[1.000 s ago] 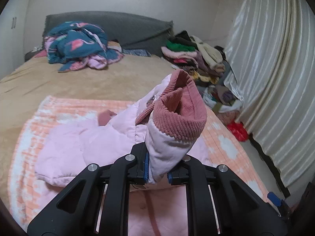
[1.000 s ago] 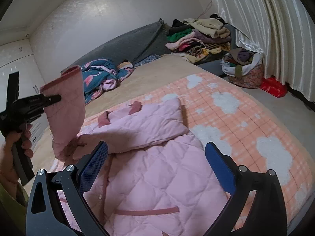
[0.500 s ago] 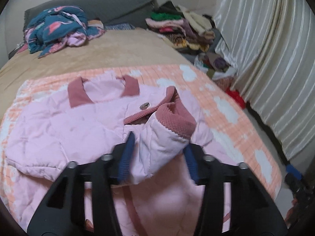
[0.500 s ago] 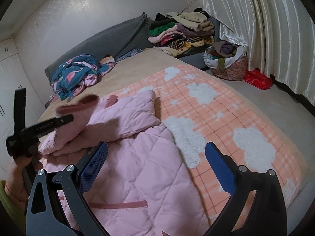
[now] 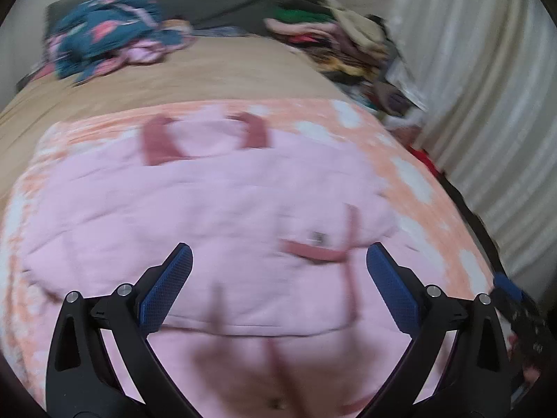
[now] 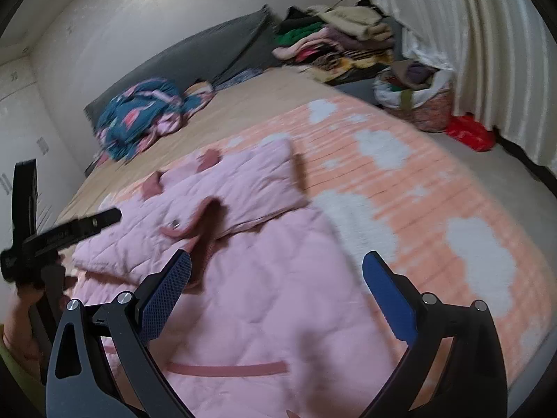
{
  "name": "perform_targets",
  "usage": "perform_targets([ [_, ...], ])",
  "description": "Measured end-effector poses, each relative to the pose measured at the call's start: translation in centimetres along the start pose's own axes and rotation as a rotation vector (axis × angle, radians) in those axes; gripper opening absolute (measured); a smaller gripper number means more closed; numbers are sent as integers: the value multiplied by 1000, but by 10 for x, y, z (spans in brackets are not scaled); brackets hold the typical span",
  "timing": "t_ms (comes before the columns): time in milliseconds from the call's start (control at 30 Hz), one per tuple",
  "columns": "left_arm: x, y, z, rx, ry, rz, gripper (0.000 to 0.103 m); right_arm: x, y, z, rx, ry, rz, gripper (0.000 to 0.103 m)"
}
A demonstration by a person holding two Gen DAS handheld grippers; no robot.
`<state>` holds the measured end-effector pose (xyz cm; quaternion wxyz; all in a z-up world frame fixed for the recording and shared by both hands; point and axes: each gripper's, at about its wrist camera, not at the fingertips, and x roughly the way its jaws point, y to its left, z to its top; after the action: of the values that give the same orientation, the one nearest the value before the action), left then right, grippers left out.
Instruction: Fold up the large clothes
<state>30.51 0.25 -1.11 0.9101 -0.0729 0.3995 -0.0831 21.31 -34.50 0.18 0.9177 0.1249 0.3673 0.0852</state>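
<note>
A: What's changed since a second ago?

B: Your left gripper [image 5: 278,264] was clamped on the jacket's dusty-pink cuff, holding the sleeve up. Its jaws have just been opening and now stand spread wide with nothing between them. The sleeve [image 6: 195,209] is down, folded across the pink jacket [image 5: 216,209].

A: And your right one?

B: The right gripper [image 6: 276,271] is spread wide too, empty, hovering over the jacket's lower half, same as before.

A: Where's the jacket?

B: Flat on the orange blanket [image 6: 400,188] on the bed, collar [image 5: 156,139] toward the headboard.

A: Edges, room?

B: The blanket is bare to your right of the jacket up to the bed's edge, then floor and curtain [image 6: 470,52]. Beyond the collar, tan sheet [image 5: 209,73], with a blue bundle [image 6: 139,115] and a clothes pile [image 6: 334,41] well apart. Left view is blurred.
</note>
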Motion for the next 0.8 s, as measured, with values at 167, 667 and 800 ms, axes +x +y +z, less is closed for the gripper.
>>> perform_targets([
  [167, -13, 61, 5, -68, -55, 177, 94, 31, 39, -6, -38, 65, 69, 98],
  [667, -33, 178, -1, -232, -101, 292, 94, 154, 97, -15, 32, 240, 122, 76],
  [800, -39, 195, 2, -263, -117, 275, 94, 160, 94, -15, 52, 221, 160, 32],
])
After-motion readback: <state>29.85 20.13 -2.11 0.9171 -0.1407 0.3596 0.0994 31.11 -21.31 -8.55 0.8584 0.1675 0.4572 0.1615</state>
